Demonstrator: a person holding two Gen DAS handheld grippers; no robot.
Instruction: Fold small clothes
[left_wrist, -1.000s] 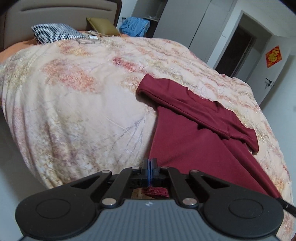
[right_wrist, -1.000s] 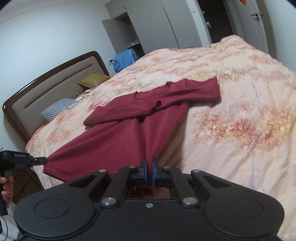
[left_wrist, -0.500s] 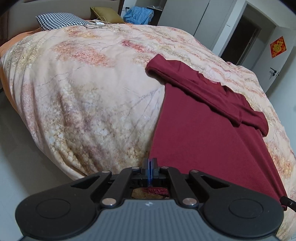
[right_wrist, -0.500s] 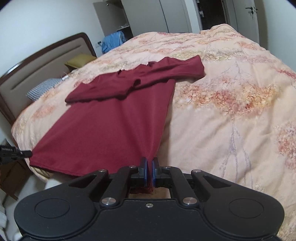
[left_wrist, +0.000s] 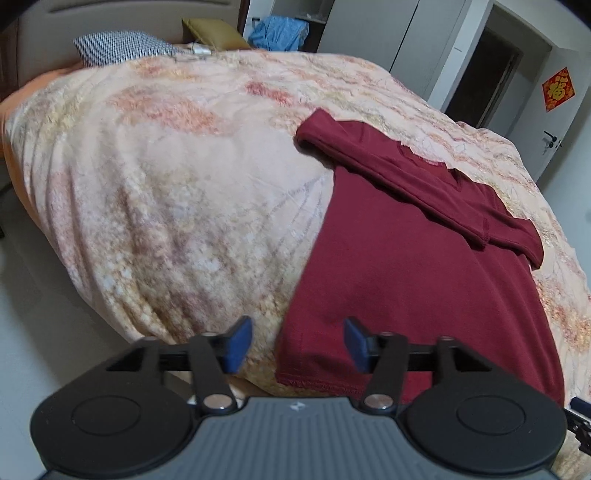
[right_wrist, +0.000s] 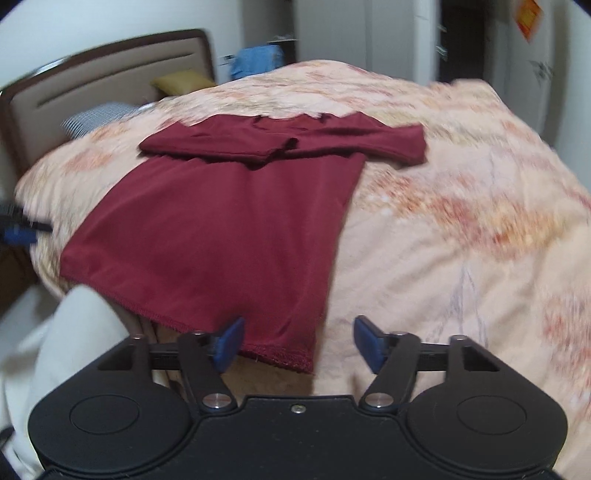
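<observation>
Left cam: I look down-forward, close over the shirt's (left_wrist: 406, 277) near-left hem corner | Right cam: same tilt, over its near-right corner | Shared: shirt (right_wrist: 221, 229), bed (right_wrist: 461, 240), headboard (right_wrist: 103, 85) beyond.

Cloth, plastic and metal as seen past my fingers.
The dark red shirt (left_wrist: 413, 273) is a matt, smooth knit cloth with a stitched hem; it lies on the bedspread (left_wrist: 192, 192), a soft, slightly fuzzy printed fabric. My left gripper (left_wrist: 298, 345) and my right gripper (right_wrist: 298, 344) have matt black plastic arms, shiny metal pivot pins and blue, rubbery-looking fingers (left_wrist: 238, 345). The headboard (right_wrist: 110, 85) looks padded, with a glossy dark wooden frame. The checked pillow (left_wrist: 122, 46) is woven cloth.
</observation>
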